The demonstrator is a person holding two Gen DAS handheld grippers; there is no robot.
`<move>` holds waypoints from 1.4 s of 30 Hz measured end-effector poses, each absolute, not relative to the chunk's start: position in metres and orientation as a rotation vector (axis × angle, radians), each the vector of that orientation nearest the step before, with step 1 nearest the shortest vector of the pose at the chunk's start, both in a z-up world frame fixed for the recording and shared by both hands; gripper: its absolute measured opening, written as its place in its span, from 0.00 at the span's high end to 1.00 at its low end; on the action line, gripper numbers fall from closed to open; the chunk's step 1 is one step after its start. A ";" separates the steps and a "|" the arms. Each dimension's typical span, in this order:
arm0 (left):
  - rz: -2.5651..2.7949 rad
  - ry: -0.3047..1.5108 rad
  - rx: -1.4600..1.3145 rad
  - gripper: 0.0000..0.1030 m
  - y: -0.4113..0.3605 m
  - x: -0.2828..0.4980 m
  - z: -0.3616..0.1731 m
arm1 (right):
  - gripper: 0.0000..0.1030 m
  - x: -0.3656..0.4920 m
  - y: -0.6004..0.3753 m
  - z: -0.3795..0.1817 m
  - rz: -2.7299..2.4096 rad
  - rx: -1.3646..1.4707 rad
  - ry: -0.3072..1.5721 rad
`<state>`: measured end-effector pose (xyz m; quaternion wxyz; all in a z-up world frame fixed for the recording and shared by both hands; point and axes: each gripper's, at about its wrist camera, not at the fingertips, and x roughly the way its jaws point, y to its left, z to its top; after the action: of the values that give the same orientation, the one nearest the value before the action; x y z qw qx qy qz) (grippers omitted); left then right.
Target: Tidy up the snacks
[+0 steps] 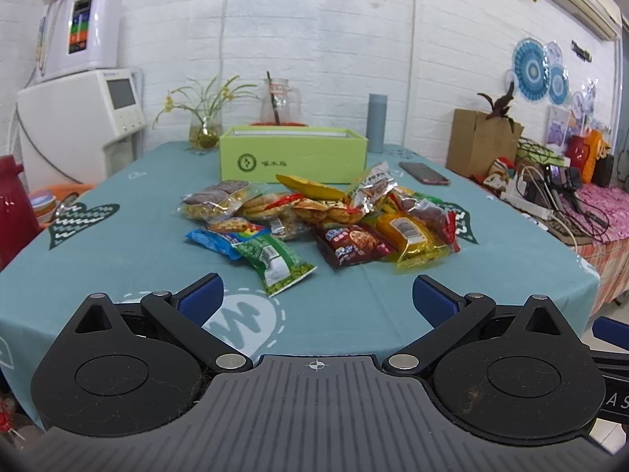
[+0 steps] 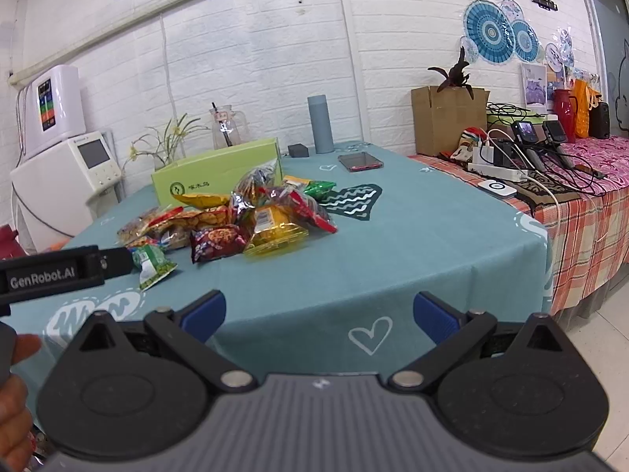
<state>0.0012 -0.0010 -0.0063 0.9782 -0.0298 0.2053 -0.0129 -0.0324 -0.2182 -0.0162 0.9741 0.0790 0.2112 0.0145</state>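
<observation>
Hovering short of the snack pile [image 1: 322,216], both sets of tongs spread wide and pinching nothing: left tongs [image 1: 317,299] lining up on the heap, right tongs [image 2: 319,316] hanging over bare cloth off to its right. Pile sitting mid-counter [image 1: 118,259], just in front of the green box [image 1: 293,153], which is standing open-topped and probably waiting as the bin. Nearest to the pile's front edge: a green packet [image 1: 275,261], lying apart enough for a clean pick. Likely handling light, crinkly and slick, with brittle biscuits inside some bags; so pinching gently across a sealed end or the flat middle, not crushing the contents.
</observation>
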 end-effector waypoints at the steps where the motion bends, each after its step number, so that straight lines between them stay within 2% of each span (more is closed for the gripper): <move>1: -0.025 0.415 -0.061 0.10 -0.001 0.001 -0.006 | 0.03 -0.032 -0.218 -0.016 0.030 0.159 0.427; 42: -0.030 0.445 -0.077 0.10 0.001 0.006 -0.011 | 0.03 -0.030 -0.216 -0.020 0.038 0.156 0.429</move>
<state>0.0058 0.0011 -0.0105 0.9745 -0.0383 0.2206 -0.0146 -0.0303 -0.2159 -0.0200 0.9739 0.0771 0.2127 0.0188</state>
